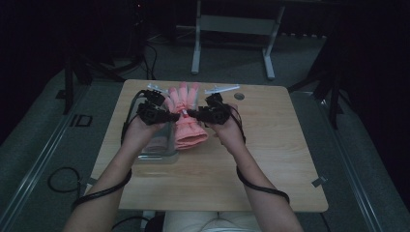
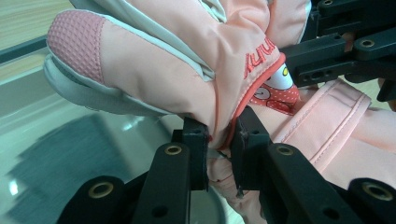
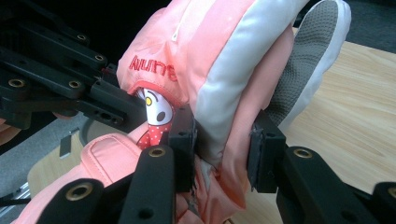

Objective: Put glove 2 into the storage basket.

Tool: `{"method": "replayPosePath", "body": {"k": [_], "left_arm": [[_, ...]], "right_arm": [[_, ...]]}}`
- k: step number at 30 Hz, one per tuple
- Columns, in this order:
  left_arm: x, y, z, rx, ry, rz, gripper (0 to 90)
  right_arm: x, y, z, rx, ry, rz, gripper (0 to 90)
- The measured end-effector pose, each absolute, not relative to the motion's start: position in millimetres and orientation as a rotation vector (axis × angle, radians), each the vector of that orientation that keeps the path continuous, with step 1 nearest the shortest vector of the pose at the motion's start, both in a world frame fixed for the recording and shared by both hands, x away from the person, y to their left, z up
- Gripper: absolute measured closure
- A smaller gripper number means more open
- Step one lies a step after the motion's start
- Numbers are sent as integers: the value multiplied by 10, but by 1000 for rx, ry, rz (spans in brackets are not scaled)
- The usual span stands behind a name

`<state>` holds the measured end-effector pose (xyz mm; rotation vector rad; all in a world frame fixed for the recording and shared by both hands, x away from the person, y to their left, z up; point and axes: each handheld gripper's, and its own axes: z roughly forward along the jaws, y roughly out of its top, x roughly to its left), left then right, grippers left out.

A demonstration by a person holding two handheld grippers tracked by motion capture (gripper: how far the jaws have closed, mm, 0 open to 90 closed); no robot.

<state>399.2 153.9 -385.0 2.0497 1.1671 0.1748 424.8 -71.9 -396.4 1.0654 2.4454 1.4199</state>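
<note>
A pink and white winter glove (image 1: 185,102) with a red-trimmed cartoon patch hangs above the wooden table (image 1: 275,150), held between both grippers. My left gripper (image 1: 175,117) pinches it at the wrist seam from the left. In the left gripper view the gripper (image 2: 219,135) is shut on a thin fold of the glove (image 2: 159,60). My right gripper (image 1: 193,114) holds the opposite side. In the right gripper view the gripper (image 3: 223,137) clamps a thicker part of the glove (image 3: 219,60). The cuff (image 1: 190,135) droops toward the person.
A clear plastic container (image 1: 155,146) stands on the table under the left hand. Clear plastic pieces (image 1: 221,89) lie along the far edge, beside a round cable hole (image 1: 239,96). A desk frame (image 1: 232,29) stands on the floor beyond.
</note>
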Motion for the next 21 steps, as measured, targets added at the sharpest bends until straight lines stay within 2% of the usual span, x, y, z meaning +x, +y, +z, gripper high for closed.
{"method": "replayPosePath", "body": {"k": [12,21], "left_arm": [[4098,2083,-3829,2052,1280,214,774],[4204,2251,-4182,1970,1374,172,774]], "right_arm": [[4469,-99,-4022,1052,2503,1462,674],[4654,159,-4213,1036,2563,1367,674]]}}
